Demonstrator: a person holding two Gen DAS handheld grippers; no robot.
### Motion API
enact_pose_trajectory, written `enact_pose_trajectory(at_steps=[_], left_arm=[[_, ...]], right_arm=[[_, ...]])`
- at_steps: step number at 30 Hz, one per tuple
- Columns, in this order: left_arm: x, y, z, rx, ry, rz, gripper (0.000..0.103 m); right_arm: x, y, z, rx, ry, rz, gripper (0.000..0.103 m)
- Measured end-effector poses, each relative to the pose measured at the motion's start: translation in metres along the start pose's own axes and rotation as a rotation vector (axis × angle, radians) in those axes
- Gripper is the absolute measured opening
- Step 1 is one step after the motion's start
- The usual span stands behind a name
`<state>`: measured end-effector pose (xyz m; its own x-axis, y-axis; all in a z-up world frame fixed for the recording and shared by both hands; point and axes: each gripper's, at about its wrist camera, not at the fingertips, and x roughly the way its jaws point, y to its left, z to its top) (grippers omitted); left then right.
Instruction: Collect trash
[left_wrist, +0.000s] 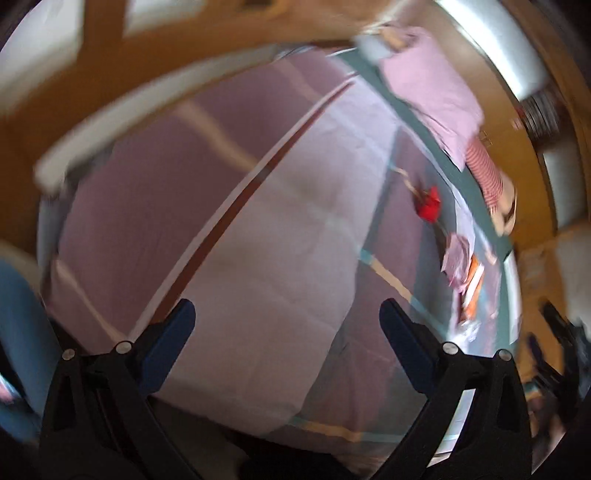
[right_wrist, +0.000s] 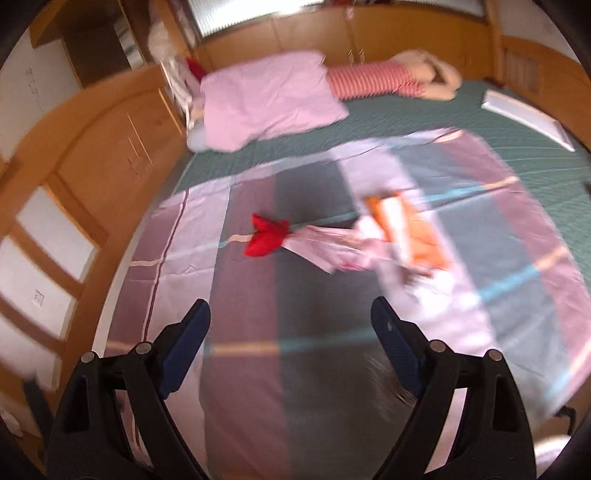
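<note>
Trash lies on a patchwork bedspread (right_wrist: 258, 332): a crumpled red wrapper (right_wrist: 266, 236), a pink-white plastic wrapper (right_wrist: 332, 245) beside it, and an orange-and-white packet (right_wrist: 410, 236) to their right. My right gripper (right_wrist: 291, 317) hovers open above the spread, short of the trash, nothing between its blue pads. In the blurred left wrist view the same red wrapper (left_wrist: 428, 203), pink wrapper (left_wrist: 458, 258) and orange packet (left_wrist: 474, 284) sit far to the right. My left gripper (left_wrist: 286, 317) stands open and empty over a pale stripe of the bedspread (left_wrist: 277, 258).
A pink pillow (right_wrist: 269, 99) and a striped plush toy (right_wrist: 388, 79) lie at the head of the green mattress (right_wrist: 424, 114). A white flat box (right_wrist: 524, 114) rests at the right. Wooden cabinets (right_wrist: 110, 147) line the left side and back.
</note>
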<state>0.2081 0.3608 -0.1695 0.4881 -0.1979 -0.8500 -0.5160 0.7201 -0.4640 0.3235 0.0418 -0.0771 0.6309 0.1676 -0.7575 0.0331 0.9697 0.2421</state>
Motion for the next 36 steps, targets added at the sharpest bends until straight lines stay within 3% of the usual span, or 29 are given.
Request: enact_pose_trajectory(at_steps=[5, 10, 11, 12, 14, 16, 18, 20, 25, 26, 27, 29, 31, 34, 36], left_arm=[[0.005, -0.002, -0.017, 0.005, 0.069, -0.083, 0.099], [0.007, 0.007, -0.025, 0.01, 0.1, -0.096, 0.099], [0.007, 0.013, -0.025, -0.006, 0.102, -0.09, 0.099], [0.007, 0.016, -0.024, -0.014, 0.105, -0.083, 0.099], [0.005, 0.025, -0.021, -0.032, 0.103, -0.07, 0.099], [0.003, 0.033, -0.019, -0.07, 0.075, -0.053, 0.099], [-0.003, 0.037, -0.018, -0.117, 0.047, -0.059, 0.099], [-0.006, 0.038, -0.017, -0.141, 0.028, -0.071, 0.099], [-0.01, 0.036, -0.015, -0.169, -0.008, -0.065, 0.099], [-0.01, 0.038, -0.015, -0.169, -0.011, -0.057, 0.099], [-0.008, 0.038, -0.015, -0.169, -0.01, -0.045, 0.099], [0.0, 0.038, -0.016, -0.169, 0.005, -0.024, 0.099], [0.007, 0.037, -0.018, -0.166, 0.025, -0.012, 0.099], [0.015, 0.037, -0.018, -0.175, 0.053, -0.015, 0.099], [0.016, 0.037, -0.019, -0.191, 0.066, -0.037, 0.099]], right_arm=[[0.113, 0.043, 0.038, 0.008, 0.087, -0.045, 0.087], [0.207, 0.076, 0.051, -0.074, 0.094, -0.2, 0.085], [0.224, 0.08, 0.051, -0.11, 0.098, -0.24, 0.079], [0.239, 0.081, 0.049, -0.14, 0.111, -0.271, 0.061], [0.254, 0.077, 0.043, -0.172, 0.146, -0.29, 0.037], [0.243, 0.076, 0.035, -0.181, 0.108, -0.264, 0.035], [0.224, 0.079, 0.024, -0.152, 0.126, -0.154, 0.035], [0.196, 0.088, -0.003, -0.145, 0.204, 0.01, 0.035], [0.138, 0.106, -0.084, -0.178, 0.419, 0.258, 0.036], [0.128, 0.107, -0.098, -0.197, 0.443, 0.287, 0.044], [0.122, 0.107, -0.102, -0.205, 0.446, 0.298, 0.058], [0.11, 0.1, -0.101, -0.23, 0.401, 0.285, 0.071], [0.097, 0.085, -0.084, -0.231, 0.312, 0.247, 0.072], [0.08, 0.049, -0.048, -0.09, 0.16, 0.187, 0.079], [0.079, 0.009, -0.017, 0.09, 0.034, 0.064, 0.087]])
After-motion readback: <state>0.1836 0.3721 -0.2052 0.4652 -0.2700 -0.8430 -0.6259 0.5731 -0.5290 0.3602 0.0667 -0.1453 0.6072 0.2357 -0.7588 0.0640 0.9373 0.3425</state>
